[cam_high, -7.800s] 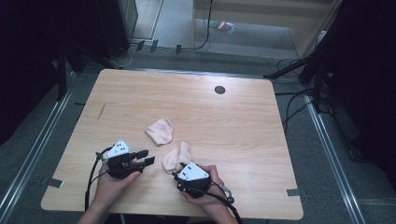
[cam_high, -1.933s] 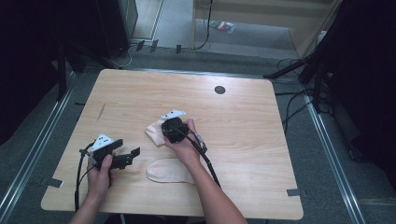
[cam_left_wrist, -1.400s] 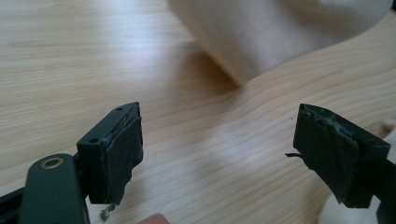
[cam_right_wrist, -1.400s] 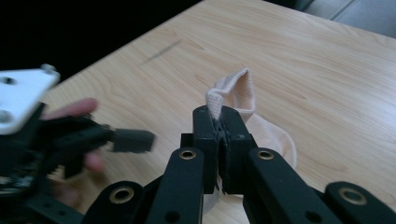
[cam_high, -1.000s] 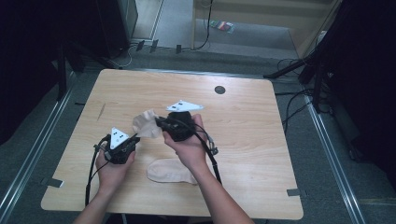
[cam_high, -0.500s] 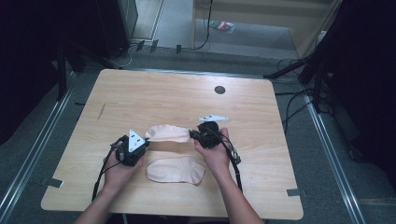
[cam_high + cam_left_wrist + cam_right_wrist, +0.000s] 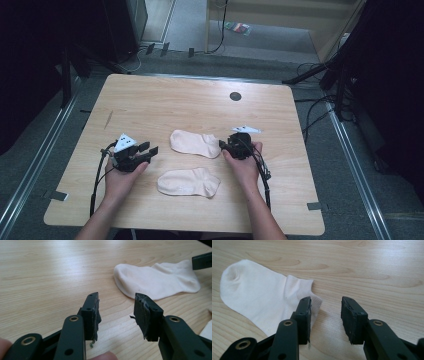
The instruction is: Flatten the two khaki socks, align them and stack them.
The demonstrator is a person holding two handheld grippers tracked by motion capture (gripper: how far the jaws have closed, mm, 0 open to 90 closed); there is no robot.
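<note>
Lying flat on pale wooden table (image 7: 165, 100), two socks (image 7: 194, 143), grey floor (image 7: 190, 30)

You have two plain cream socks, the far sock (image 7: 194, 143) and the near sock (image 7: 188, 182), on a pale wood-grain worktop (image 7: 165, 102) with a small dark round spot (image 7: 235, 96) near its far edge.

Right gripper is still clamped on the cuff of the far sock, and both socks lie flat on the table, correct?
Not clamped: the right gripper view shows the right gripper with jaws apart, just opened, nothing between them, beside the far sock. Both socks do lie flat.
</note>
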